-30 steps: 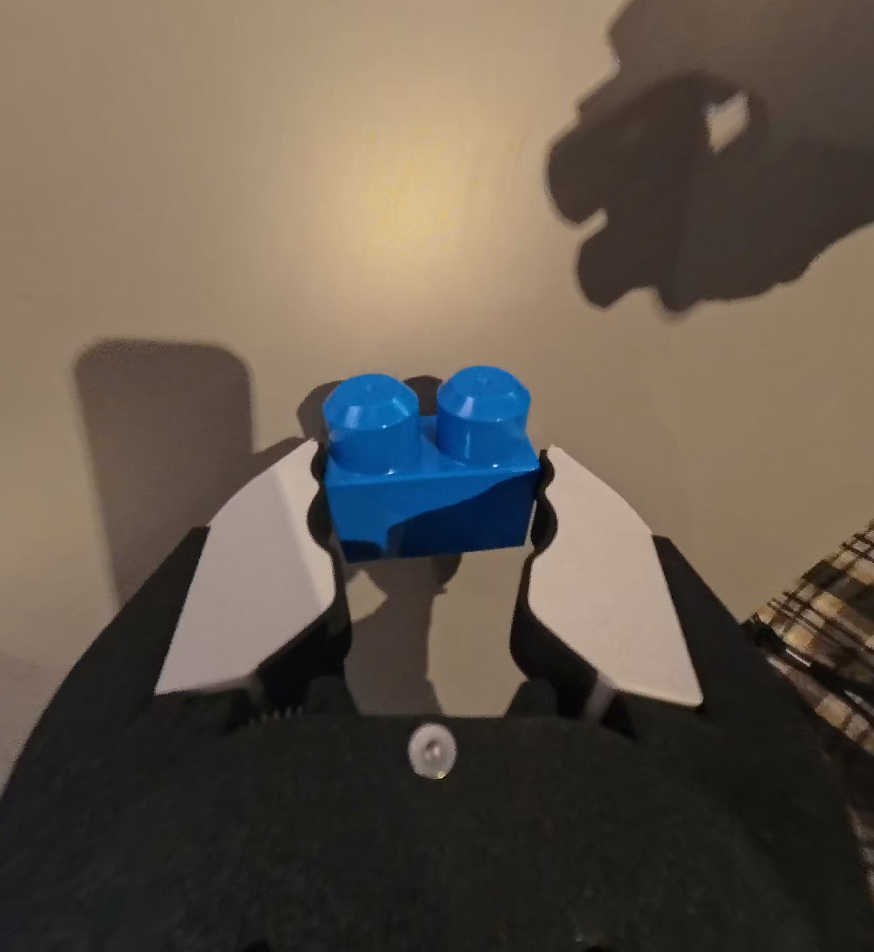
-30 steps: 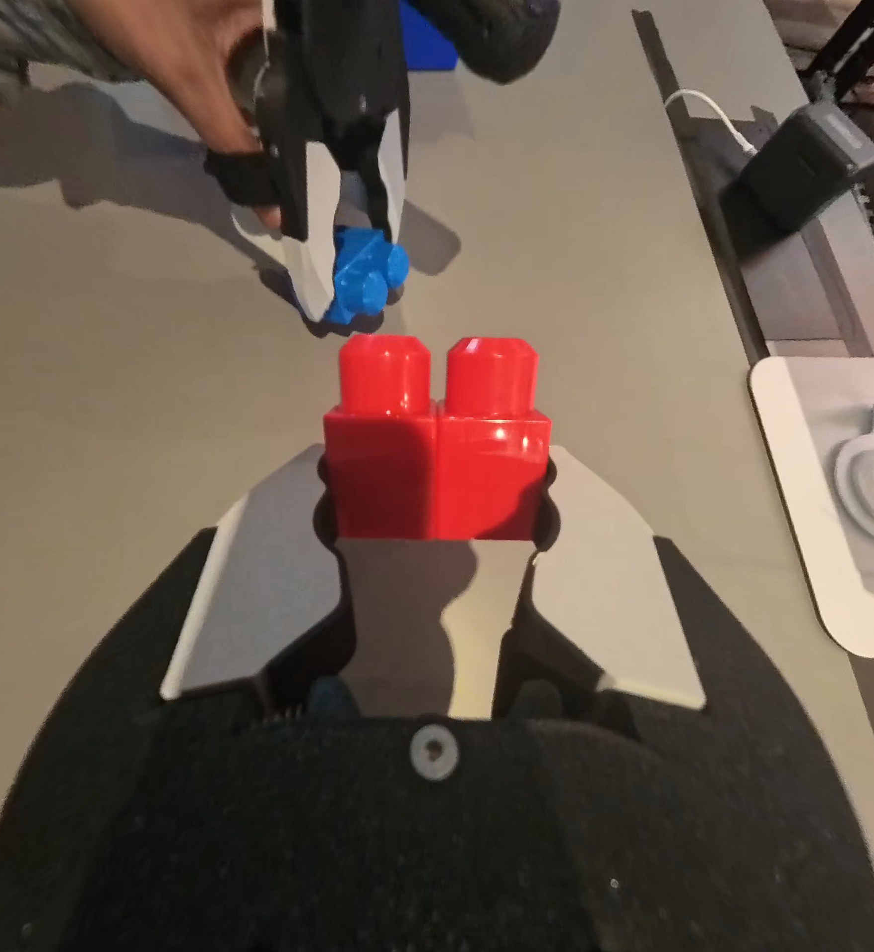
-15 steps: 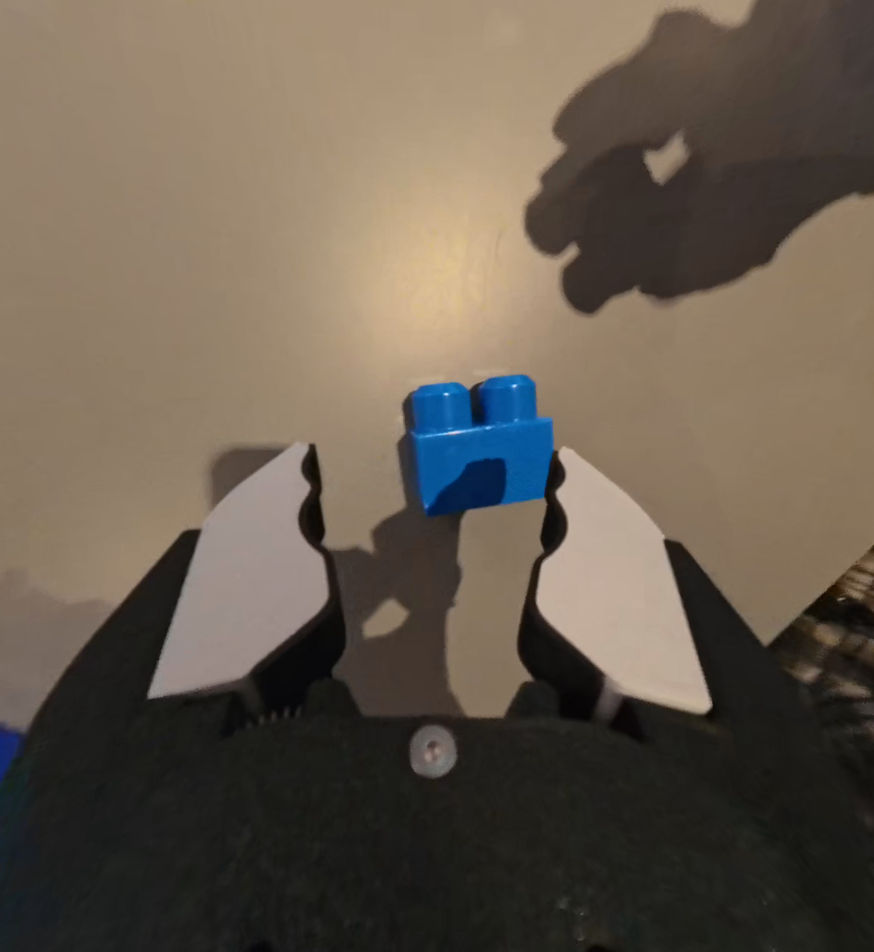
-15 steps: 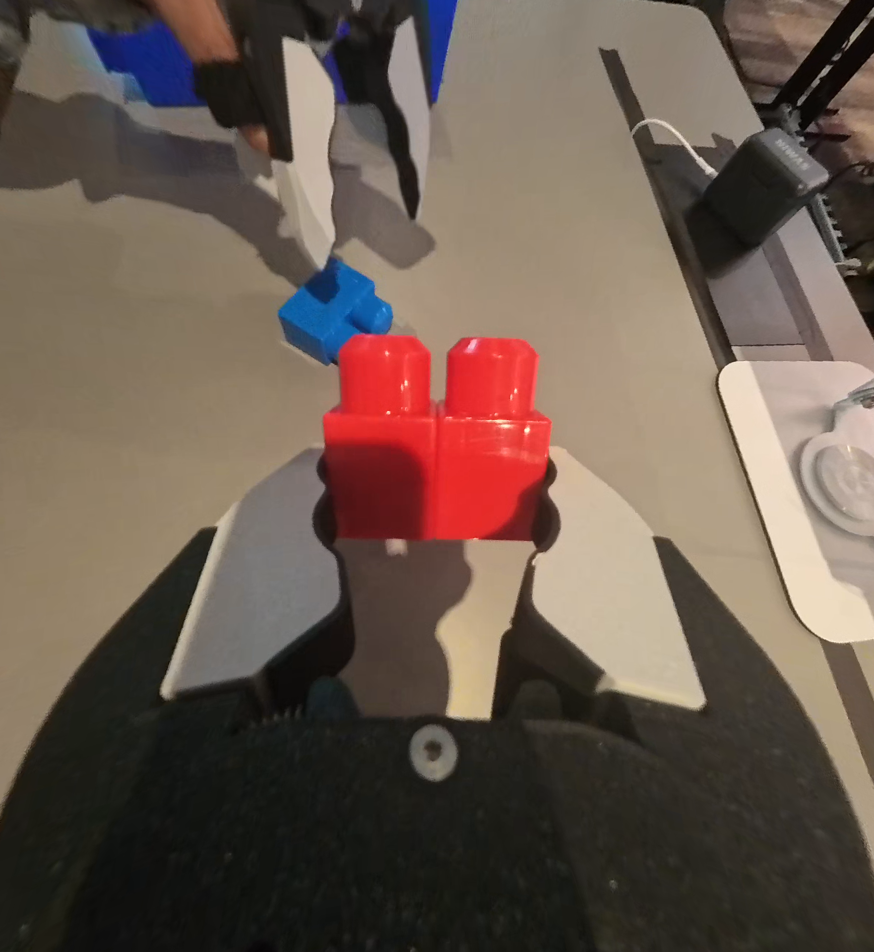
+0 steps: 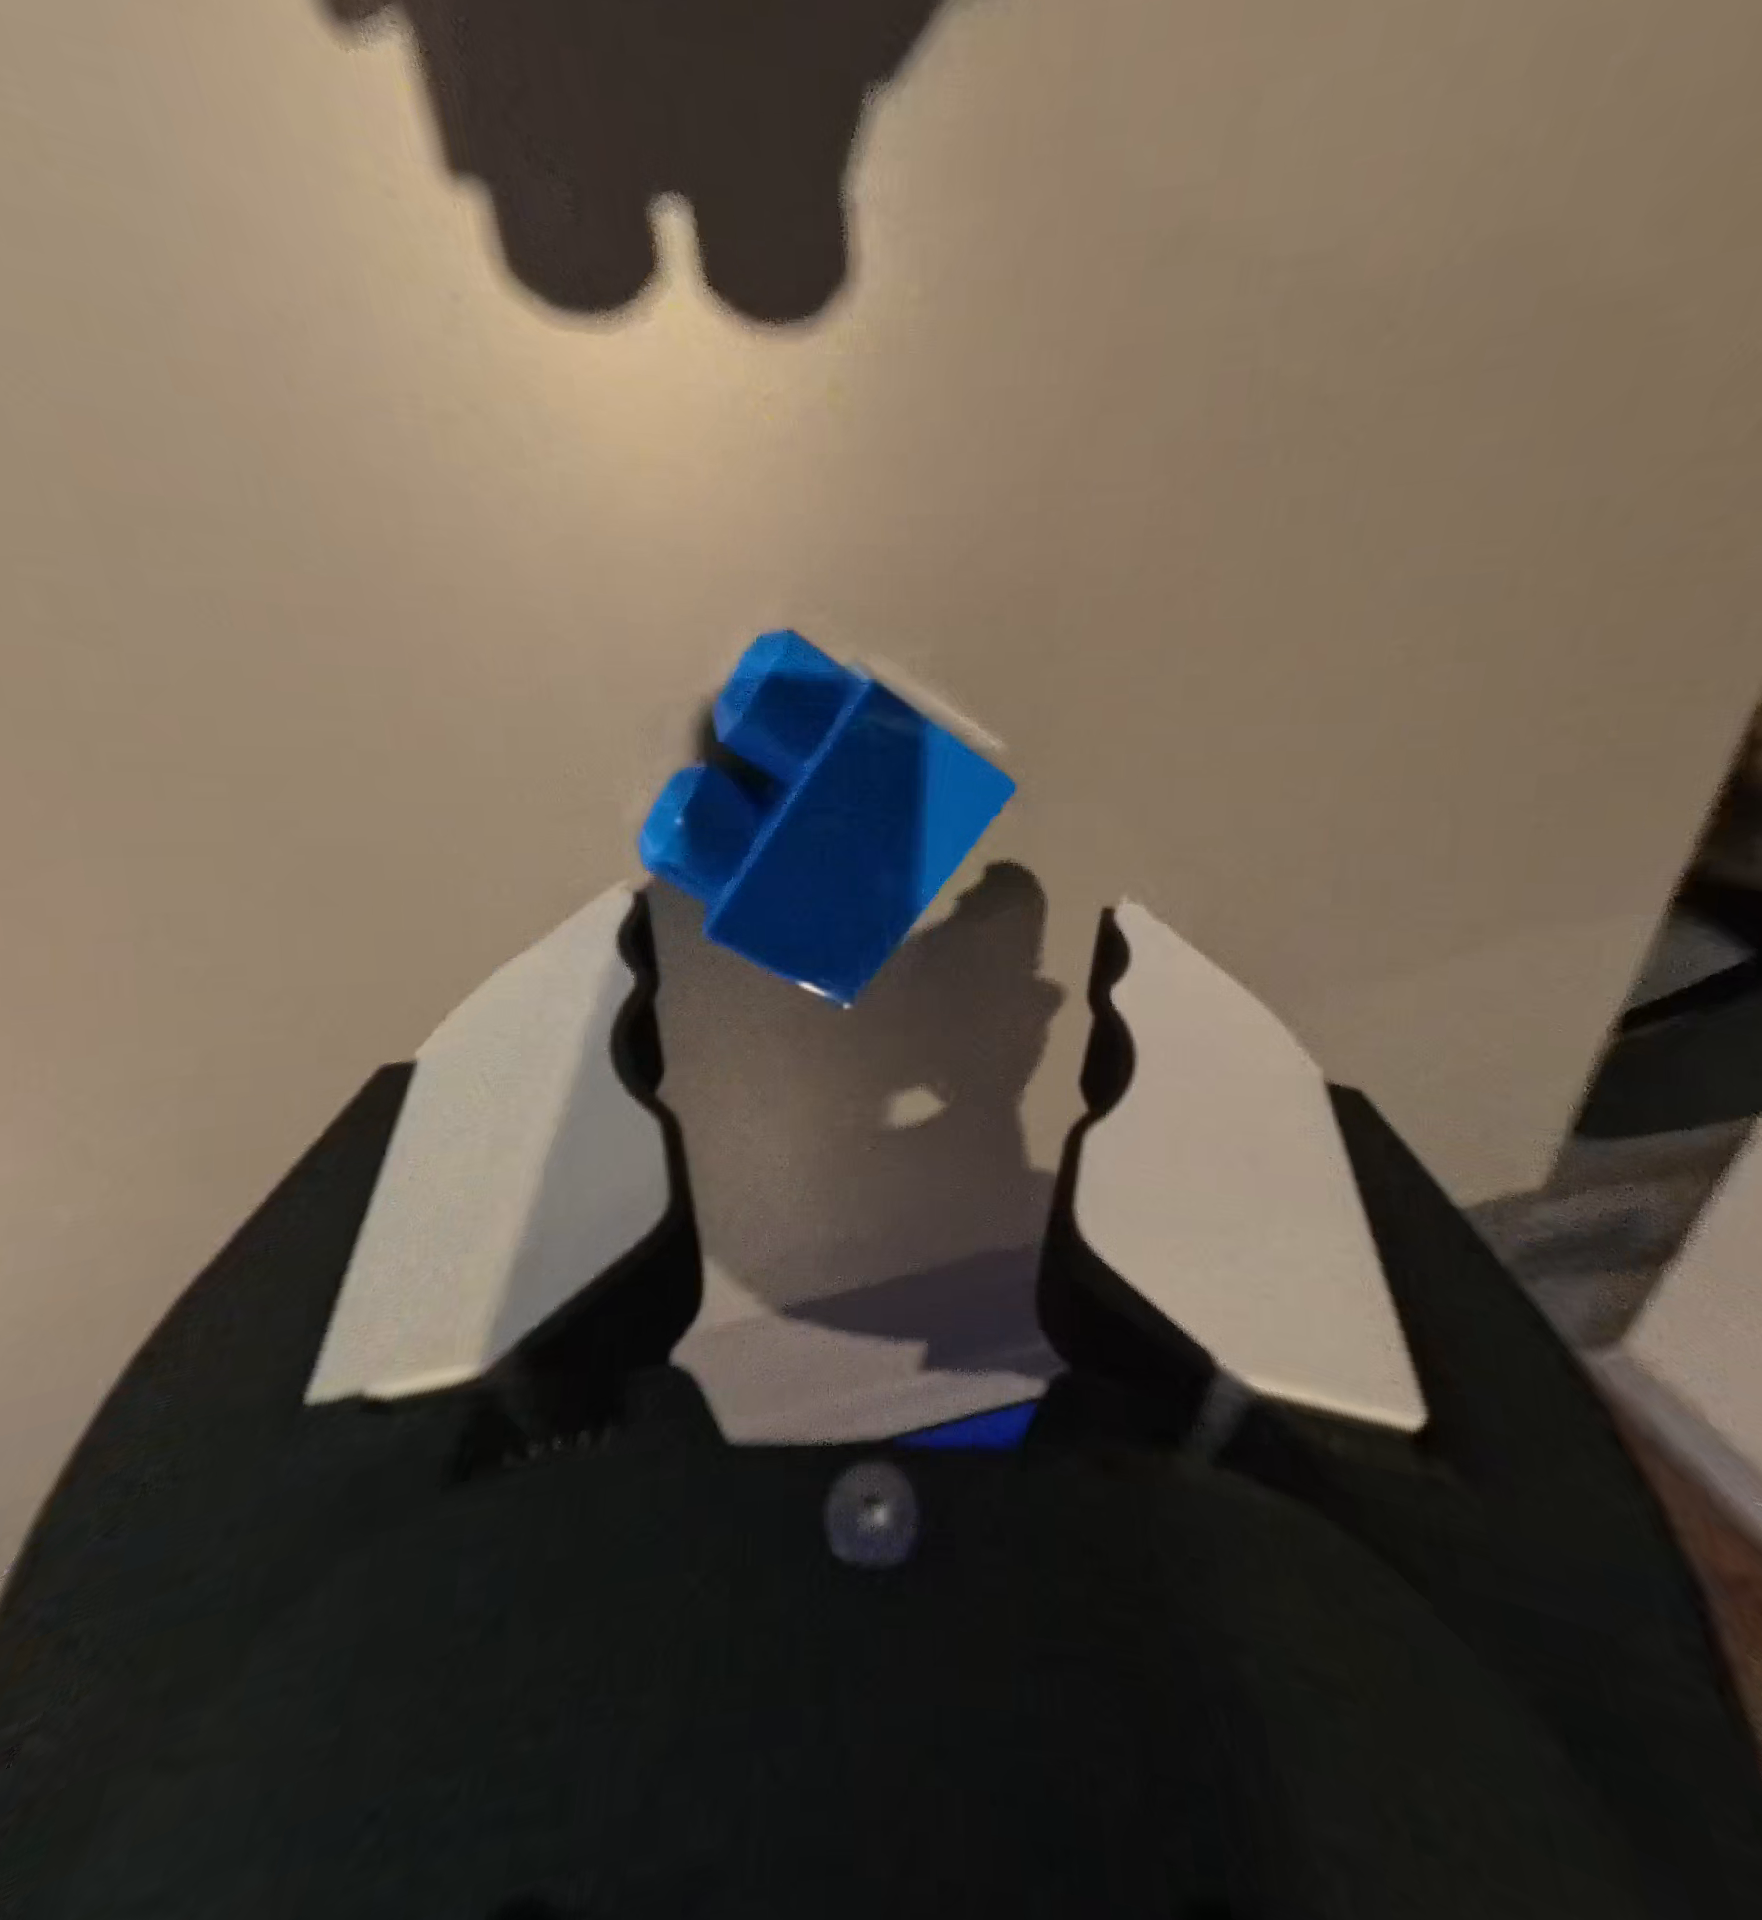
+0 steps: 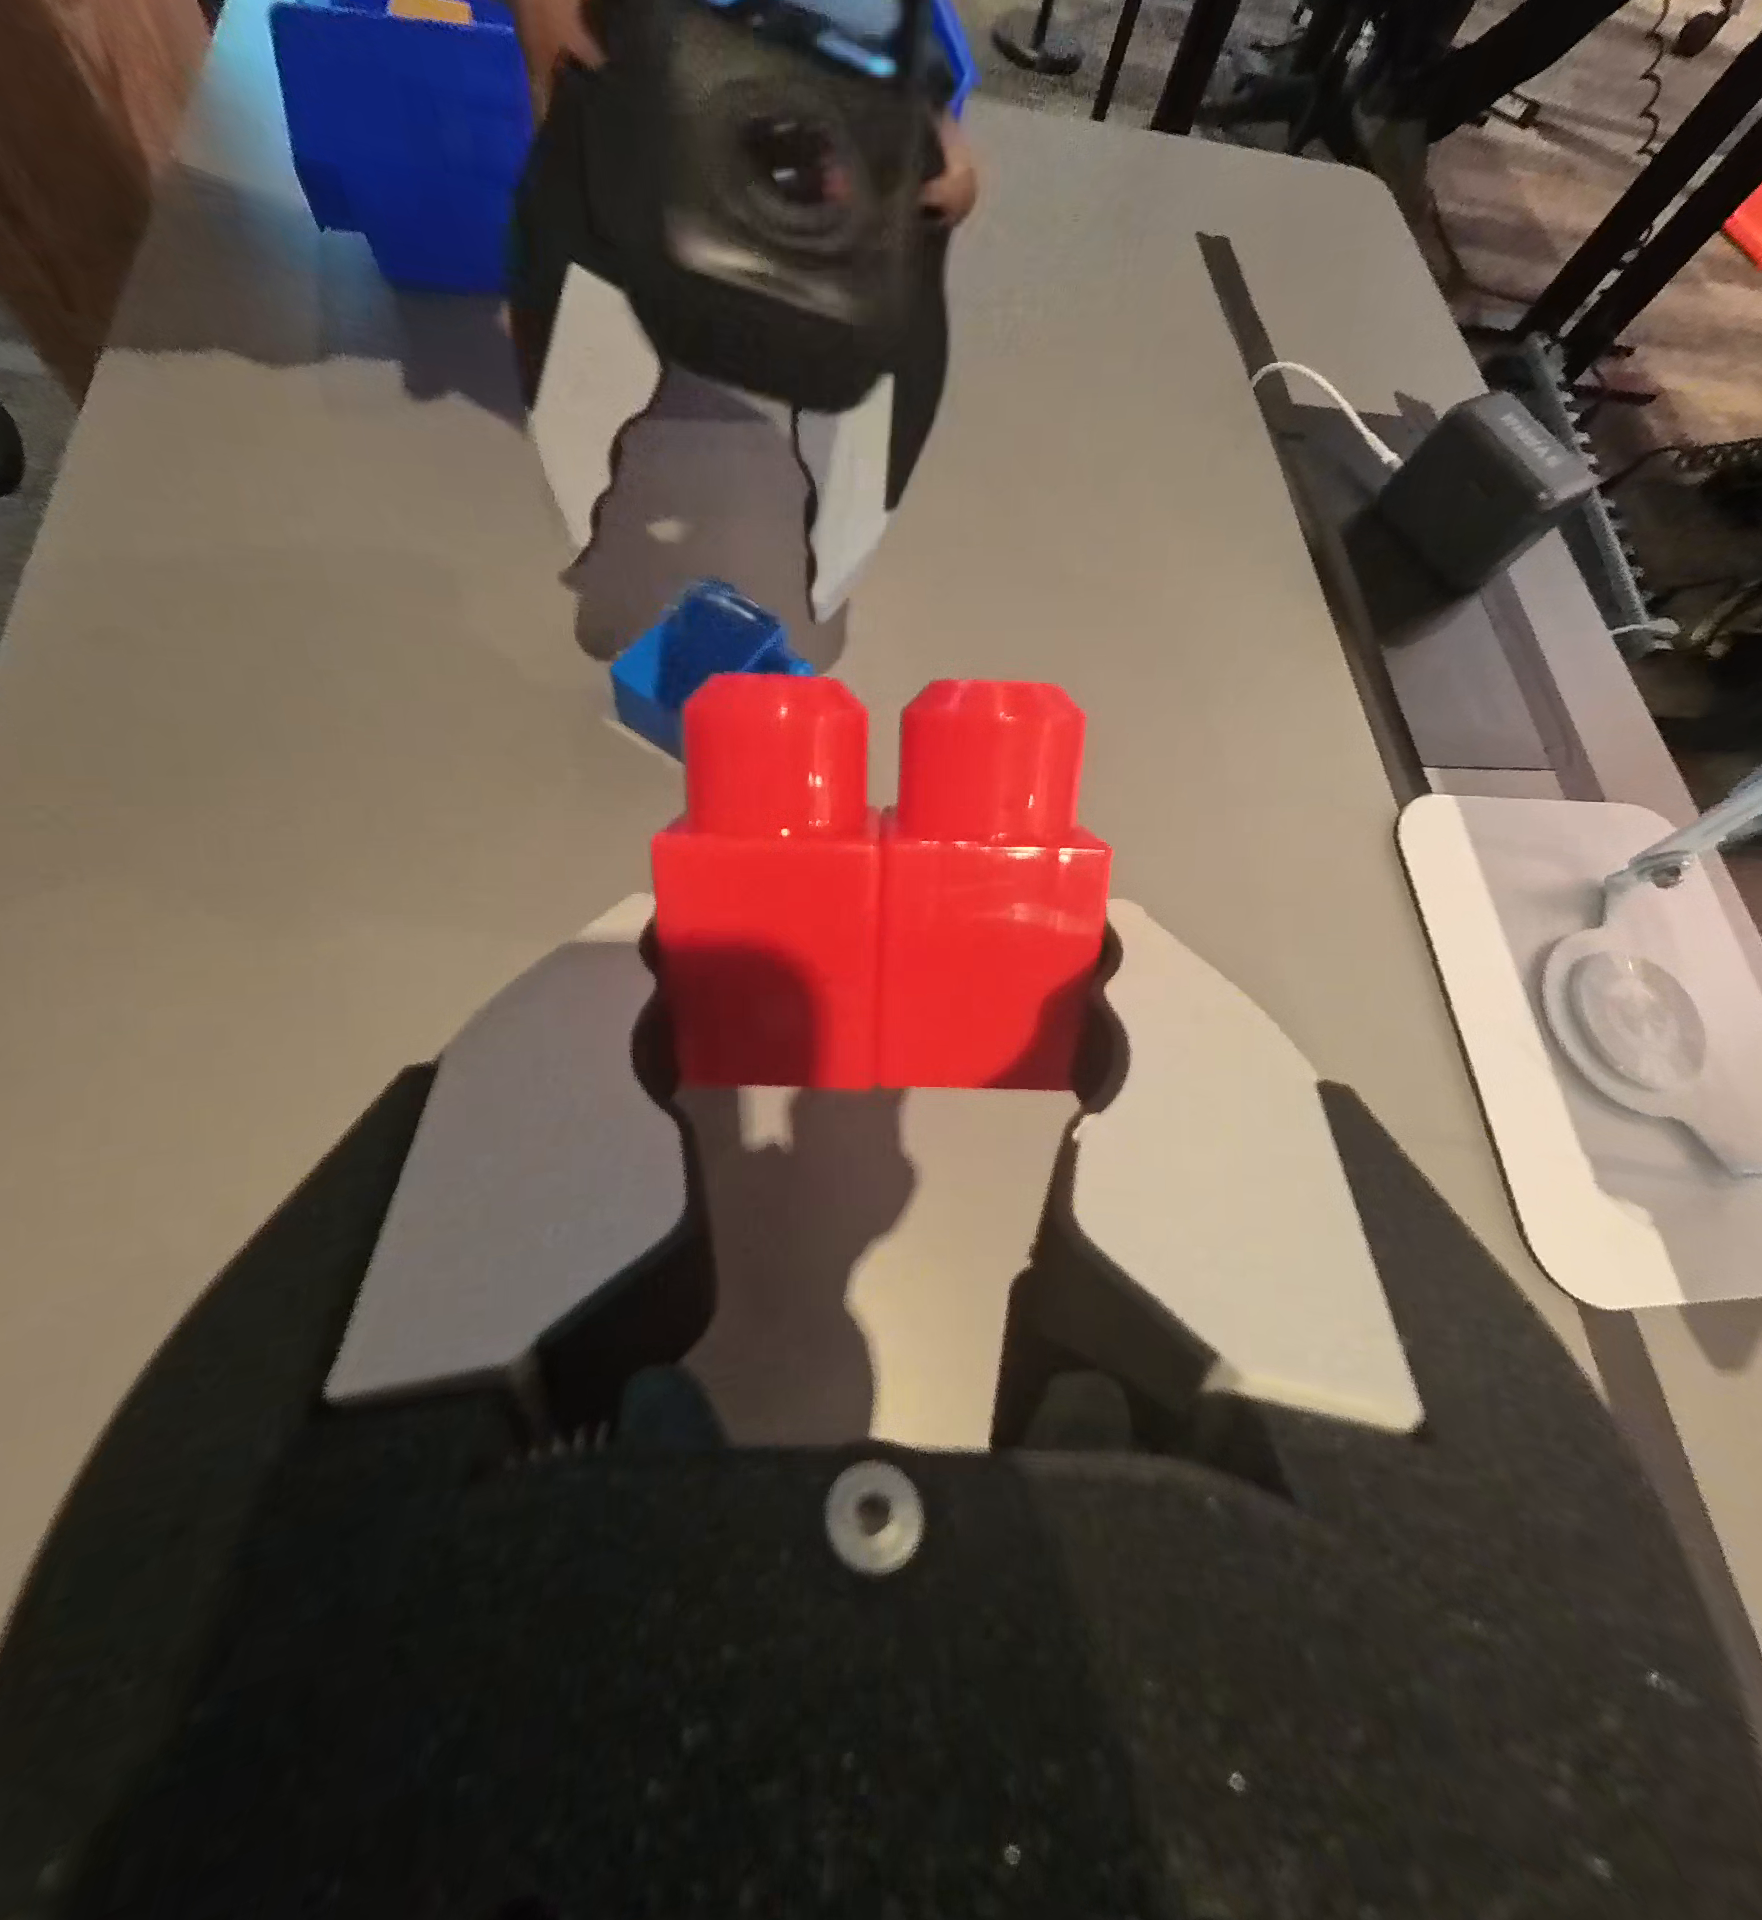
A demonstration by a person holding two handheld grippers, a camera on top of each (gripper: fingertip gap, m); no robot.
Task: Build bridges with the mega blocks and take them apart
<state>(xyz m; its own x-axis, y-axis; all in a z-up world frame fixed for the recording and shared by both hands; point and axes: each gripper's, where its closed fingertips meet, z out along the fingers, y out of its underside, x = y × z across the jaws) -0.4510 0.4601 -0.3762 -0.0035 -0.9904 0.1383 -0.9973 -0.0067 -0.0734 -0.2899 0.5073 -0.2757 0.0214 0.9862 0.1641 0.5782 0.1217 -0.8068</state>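
left tongs (image 5: pixel 872 914) released, bare worktop (image 5: pixel 337 520) around | right tongs (image 6: pixel 882 935) clenched on red block (image 6: pixel 882 935) | 1 blue block (image 5: pixel 825 821) tipped, loose | 1 red

Left wrist view: looks steeply down along its own fingers at the grey table (image 5: pixel 1272 468), close above it, blue block (image 5: pixel 825 821) just past the fingertips. Right wrist view: lower, flatter angle, looking forward along the table (image 6: pixel 233 779) toward its far end, red blocks (image 6: pixel 882 894) filling the near centre. The two face each other: the right view takes in the left gripper (image 6: pixel 711 582) head-on, lens included, and both share the blue block (image 6: pixel 695 660) and the table patch around it.
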